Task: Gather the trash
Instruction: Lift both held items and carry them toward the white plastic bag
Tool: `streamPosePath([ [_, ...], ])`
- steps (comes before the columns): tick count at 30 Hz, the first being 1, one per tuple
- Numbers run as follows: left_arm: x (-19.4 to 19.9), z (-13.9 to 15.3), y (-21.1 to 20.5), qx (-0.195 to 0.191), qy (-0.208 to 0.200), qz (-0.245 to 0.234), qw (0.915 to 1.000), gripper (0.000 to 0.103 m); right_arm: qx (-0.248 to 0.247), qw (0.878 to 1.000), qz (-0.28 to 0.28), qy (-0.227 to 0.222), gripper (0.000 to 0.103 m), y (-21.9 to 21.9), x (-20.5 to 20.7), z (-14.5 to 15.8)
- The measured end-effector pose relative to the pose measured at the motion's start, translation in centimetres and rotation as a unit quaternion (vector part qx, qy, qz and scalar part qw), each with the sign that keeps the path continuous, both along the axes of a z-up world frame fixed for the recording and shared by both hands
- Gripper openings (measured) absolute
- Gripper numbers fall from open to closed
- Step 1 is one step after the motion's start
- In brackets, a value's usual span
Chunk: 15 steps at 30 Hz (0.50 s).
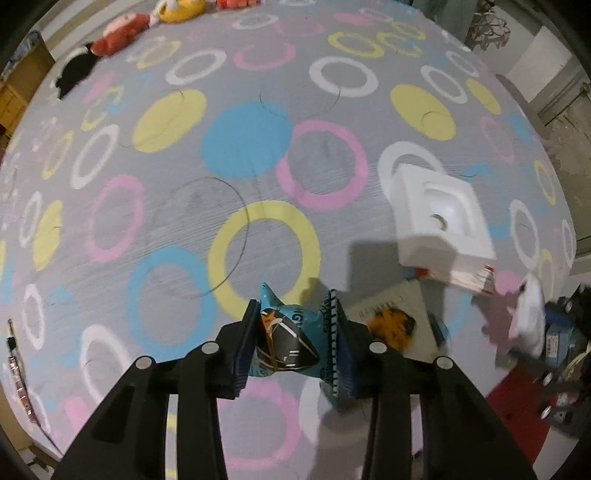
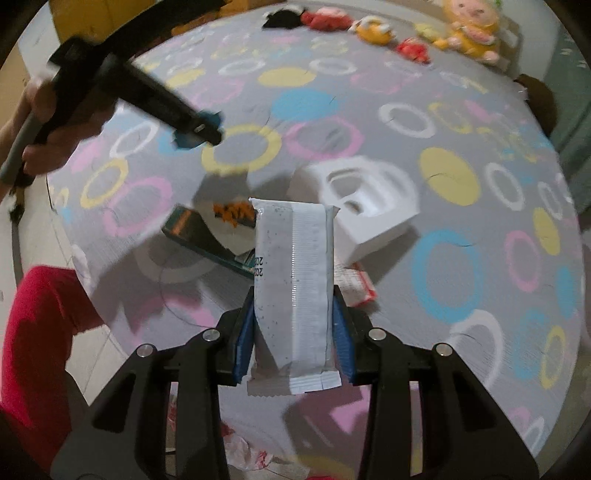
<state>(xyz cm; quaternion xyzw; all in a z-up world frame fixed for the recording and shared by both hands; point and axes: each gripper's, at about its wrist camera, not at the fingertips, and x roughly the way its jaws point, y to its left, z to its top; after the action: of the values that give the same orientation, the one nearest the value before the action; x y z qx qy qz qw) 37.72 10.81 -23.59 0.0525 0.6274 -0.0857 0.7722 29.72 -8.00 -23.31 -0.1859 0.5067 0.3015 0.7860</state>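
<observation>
Left gripper (image 1: 295,332) clamps a blue wrapper (image 1: 286,341) and right gripper (image 2: 293,325) clamps a white wrapper (image 2: 293,291), both held above the mat (image 1: 184,206) near the foam block (image 1: 441,218).

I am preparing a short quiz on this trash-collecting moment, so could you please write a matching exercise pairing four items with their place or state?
Items:
1. blue snack wrapper
2. white wrapper
3. white foam block
4. plush toys

States:
A. at the bed's far edge
B. lying on the bedspread, not held
C. in the right gripper
D. in the left gripper

Pairs: 1-D, 2-C, 3-B, 4-A
</observation>
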Motion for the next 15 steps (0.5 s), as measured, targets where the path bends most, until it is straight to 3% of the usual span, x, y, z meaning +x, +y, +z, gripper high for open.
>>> streamPosePath([
  [8,-7.0,6.6,-1.2,-0.004,-0.013,-0.008,0.9999,0.038,0.008,0.997,-0.053,-0.06,0.037,-2.5,-4.5,8.4],
  [15,-15.5,11.2,-4.5,-0.004,-0.036,-0.033,0.9988,0.038,0.024,0.993,-0.061,-0.103,0.037,-3.7,-10.6,14.2],
])
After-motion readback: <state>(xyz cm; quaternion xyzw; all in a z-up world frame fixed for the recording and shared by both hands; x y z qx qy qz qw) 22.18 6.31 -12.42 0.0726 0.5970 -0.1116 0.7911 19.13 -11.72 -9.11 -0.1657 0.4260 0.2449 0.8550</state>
